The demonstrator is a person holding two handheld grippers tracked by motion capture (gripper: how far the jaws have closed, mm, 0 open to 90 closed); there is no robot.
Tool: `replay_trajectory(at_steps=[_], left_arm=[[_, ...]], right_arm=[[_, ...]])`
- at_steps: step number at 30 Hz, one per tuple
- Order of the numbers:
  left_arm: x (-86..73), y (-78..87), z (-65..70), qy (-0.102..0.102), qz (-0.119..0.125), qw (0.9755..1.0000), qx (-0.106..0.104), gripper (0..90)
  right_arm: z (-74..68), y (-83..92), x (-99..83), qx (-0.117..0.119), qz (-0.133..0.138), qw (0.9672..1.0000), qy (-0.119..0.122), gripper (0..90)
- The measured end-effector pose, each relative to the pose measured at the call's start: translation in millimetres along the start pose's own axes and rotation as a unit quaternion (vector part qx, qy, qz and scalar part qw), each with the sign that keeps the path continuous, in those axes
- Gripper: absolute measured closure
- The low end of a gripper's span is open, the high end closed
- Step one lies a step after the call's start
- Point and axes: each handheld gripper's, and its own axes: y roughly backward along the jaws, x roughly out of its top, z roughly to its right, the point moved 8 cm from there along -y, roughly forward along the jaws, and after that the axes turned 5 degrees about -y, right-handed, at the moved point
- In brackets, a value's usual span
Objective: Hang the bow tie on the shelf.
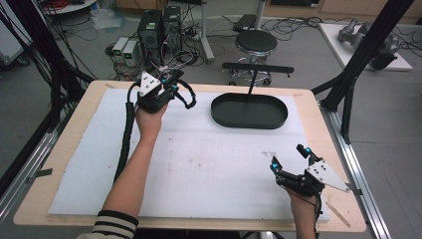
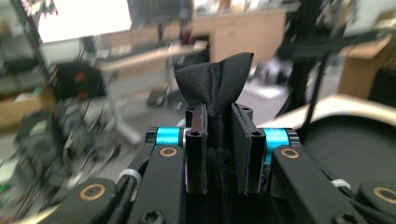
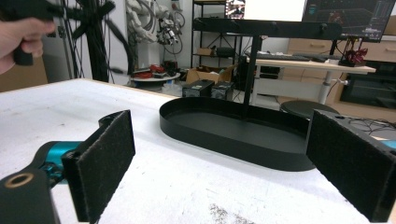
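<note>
Left gripper (image 1: 174, 82): held raised over the far left part of the table, near its far edge; in the left gripper view (image 2: 218, 140) the jaws are seen drawn close together and clamped on a piece of black cloth.
Black cloth (image 2: 215, 86): pinched between the left jaws, with a crumpled tuft standing up above the jaw tips; in the high view a dark loop (image 1: 188, 97) is seen hanging beside the gripper, just above the mat.
Right gripper (image 1: 291, 157): held low over the near right part of the table; in the right gripper view (image 3: 233, 163) its two padded jaws are spread wide apart, with nothing between them.
Black oval tray (image 1: 219, 117): set on the far middle of the mat, right of the left gripper and well apart from the right gripper; a thin black post rises from it to a crossbar (image 1: 257, 68).
White mat (image 1: 199, 169): spread over most of the wooden table (image 1: 74, 129), with faint smudges near its middle.
Left hand (image 1: 149, 122): wrapped around the left gripper's handle, a striped cuff seen at the elbow end.
</note>
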Motion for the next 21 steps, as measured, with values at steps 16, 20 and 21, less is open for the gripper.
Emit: replay_trajectory(at_steps=[16,20,21], left_arm=[[59.6,-38.4,66.3,-0.061,0.117,0.9885,-0.073,76.4],[61.6,-49.9,72.2,-0.061,0.121,0.9876,-0.079,76.4],[62.7,-57.9,75.7,-0.065,0.122,0.9872,-0.079,76.4]], right_arm=[[0.2,1.8,4.4,0.004,0.011,0.9999,-0.009,7.7],[1.5,2.5,5.4,0.003,0.015,0.9998,-0.014,7.7],[1.9,2.6,5.3,0.004,0.015,0.9998,-0.015,7.7]])
